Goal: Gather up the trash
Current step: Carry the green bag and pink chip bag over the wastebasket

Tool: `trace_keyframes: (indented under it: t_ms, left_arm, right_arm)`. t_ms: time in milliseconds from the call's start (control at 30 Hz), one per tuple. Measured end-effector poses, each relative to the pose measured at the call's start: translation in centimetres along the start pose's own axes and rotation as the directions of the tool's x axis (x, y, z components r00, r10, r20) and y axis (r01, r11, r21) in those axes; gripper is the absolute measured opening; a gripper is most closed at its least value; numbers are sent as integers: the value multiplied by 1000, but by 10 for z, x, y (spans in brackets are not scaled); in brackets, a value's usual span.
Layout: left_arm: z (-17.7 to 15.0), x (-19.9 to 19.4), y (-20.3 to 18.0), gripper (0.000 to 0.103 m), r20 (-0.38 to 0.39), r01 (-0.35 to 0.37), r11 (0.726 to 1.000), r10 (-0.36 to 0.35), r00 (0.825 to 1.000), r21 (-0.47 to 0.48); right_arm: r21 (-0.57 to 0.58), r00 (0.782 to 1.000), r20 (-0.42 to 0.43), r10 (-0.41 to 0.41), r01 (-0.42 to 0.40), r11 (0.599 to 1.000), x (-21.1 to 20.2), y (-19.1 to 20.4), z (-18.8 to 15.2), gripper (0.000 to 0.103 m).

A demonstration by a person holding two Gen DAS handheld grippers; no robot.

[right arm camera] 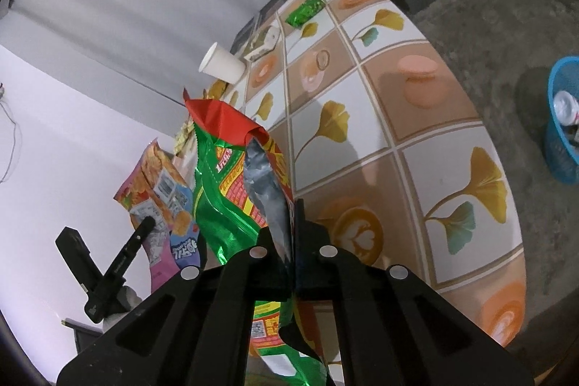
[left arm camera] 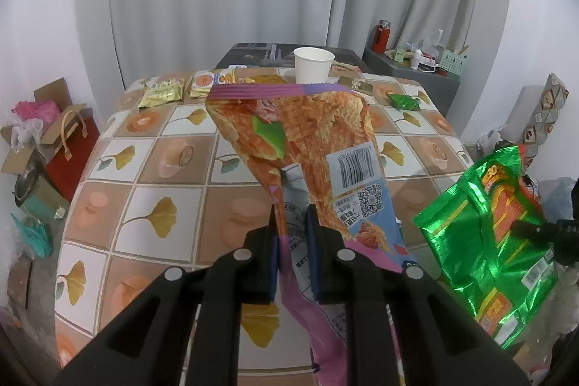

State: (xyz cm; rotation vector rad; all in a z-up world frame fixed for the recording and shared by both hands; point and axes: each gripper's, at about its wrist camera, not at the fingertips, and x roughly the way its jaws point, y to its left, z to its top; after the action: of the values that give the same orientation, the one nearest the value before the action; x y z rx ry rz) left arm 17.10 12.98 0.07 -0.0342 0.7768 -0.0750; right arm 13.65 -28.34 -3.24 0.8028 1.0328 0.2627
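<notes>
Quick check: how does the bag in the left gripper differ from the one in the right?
The orange-and-purple snack bag, held in the left gripper, is matte with a barcode label; the green foil bag, held in the right gripper, is glossy with a red top. The green foil bag gapes open, showing a silver lining; the orange-and-purple snack bag hangs flatter. Both are lifted off the table, clamped in shut jaws.

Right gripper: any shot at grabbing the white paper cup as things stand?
Probably not. The right gripper is shut on the green chip bag, so its jaws are occupied, and the white paper cup stands at the table's far end.
</notes>
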Motion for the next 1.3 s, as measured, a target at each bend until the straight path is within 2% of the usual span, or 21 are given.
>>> trace_keyframes:
  t_ms: [333,500,900,1133,1300]
  left_arm:
    - [2,-7,-7,13,20,4,1000,-4,1000,11]
    - [4,-11,-11,13,31,10,1000,-10,999,15]
    - [19,-25,-24,13,80,66,997,-69,994,42]
    - [34,-19,-53,13,58,91,992,-96,994,84]
    - [52,-15,-99,13,44,148,979,-156,987,139]
  right_arm:
    - [15,998,44,37,-38,999,-16,-9,2,0]
    - [44,993,71,94,-97,994,-24,-19,3,0]
    - [84,977,163,134,-149,985,-52,-33,0,0]
    - [122,958,203,204,-231,965,-58,-54,-8,0]
    - [177,939,272,212,-266,948,-83,-93,-10,0]
